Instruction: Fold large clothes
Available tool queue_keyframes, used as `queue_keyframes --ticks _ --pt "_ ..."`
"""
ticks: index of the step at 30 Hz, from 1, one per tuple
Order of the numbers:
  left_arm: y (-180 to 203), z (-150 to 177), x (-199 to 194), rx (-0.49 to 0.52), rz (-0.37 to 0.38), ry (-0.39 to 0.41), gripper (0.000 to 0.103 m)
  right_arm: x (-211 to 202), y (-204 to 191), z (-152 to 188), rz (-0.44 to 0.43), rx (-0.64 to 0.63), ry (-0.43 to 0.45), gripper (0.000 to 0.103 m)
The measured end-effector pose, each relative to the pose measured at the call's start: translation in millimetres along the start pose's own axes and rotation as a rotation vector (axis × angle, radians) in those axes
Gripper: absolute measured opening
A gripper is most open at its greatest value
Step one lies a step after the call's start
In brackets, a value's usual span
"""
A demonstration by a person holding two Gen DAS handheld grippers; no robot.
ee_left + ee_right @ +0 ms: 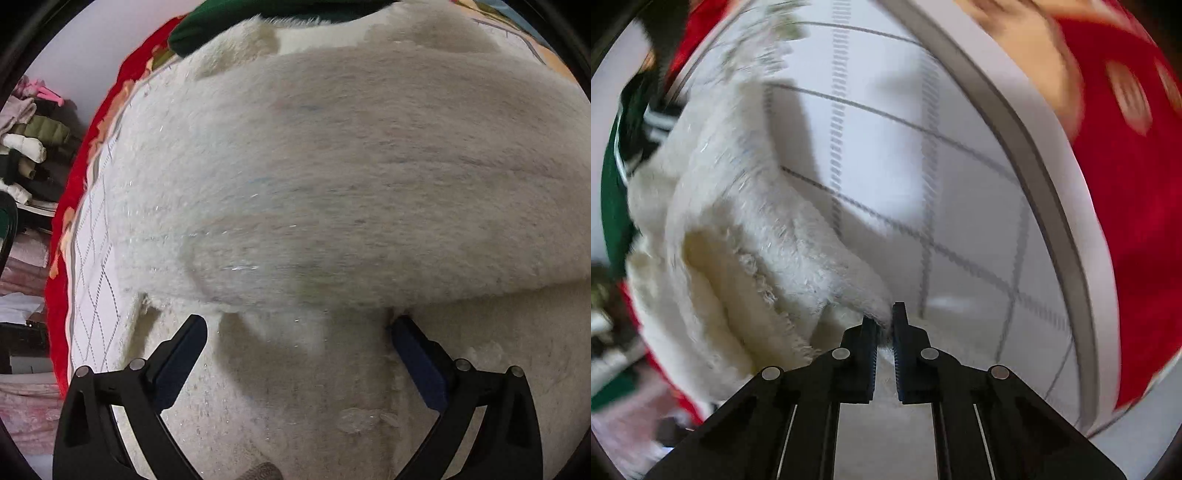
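Note:
A large white fluffy garment (332, 166) lies spread on a bed and fills most of the left wrist view. A thick fold of it lies across the middle. My left gripper (297, 325) points down at it, open wide, its blue-padded fingers (184, 354) on either side of a bump of fabric below the fold without pressing it. In the right wrist view the same garment (738, 240) is bunched at the left. My right gripper (884, 321) is shut on a tip of its fluffy edge, which shows between the pads.
The bed sheet (923, 166) is white with grey quilted lines. Red bedding (1126, 221) borders it, also seen as the red edge (59, 295). A dark green garment (221, 29) lies beyond the white one. A pile of clothes (29, 147) sits off the bed at the left.

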State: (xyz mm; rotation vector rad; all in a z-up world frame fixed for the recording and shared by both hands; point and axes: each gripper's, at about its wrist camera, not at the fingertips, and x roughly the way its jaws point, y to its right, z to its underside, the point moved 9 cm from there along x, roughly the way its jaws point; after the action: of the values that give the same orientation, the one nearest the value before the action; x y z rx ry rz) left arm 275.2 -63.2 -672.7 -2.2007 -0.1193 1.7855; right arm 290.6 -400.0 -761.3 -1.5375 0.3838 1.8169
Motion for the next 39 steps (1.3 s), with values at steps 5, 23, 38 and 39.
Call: queue_keyframes --ticks 5,23,38,39 --pt "2.0 6.2 -5.7 0.030 0.008 0.011 0.103 -2.3 24.6 -4.7 0.386 -0.259 0.020 0.039" --pt "33.8 35.2 -95.7 -0.169 -0.278 0.013 0.103 -42.3 42.5 -25.2 0.264 -0.639 0.001 0.078" --pt "306.4 97.0 -147.1 0.186 -0.342 -0.064 0.103 -128.6 186.7 -40.8 0.403 -0.611 0.111 0.090" --pt "311.1 99.6 -134.2 0.185 -0.345 -0.091 0.103 -119.6 193.6 -47.1 0.404 -0.595 0.101 0.090"
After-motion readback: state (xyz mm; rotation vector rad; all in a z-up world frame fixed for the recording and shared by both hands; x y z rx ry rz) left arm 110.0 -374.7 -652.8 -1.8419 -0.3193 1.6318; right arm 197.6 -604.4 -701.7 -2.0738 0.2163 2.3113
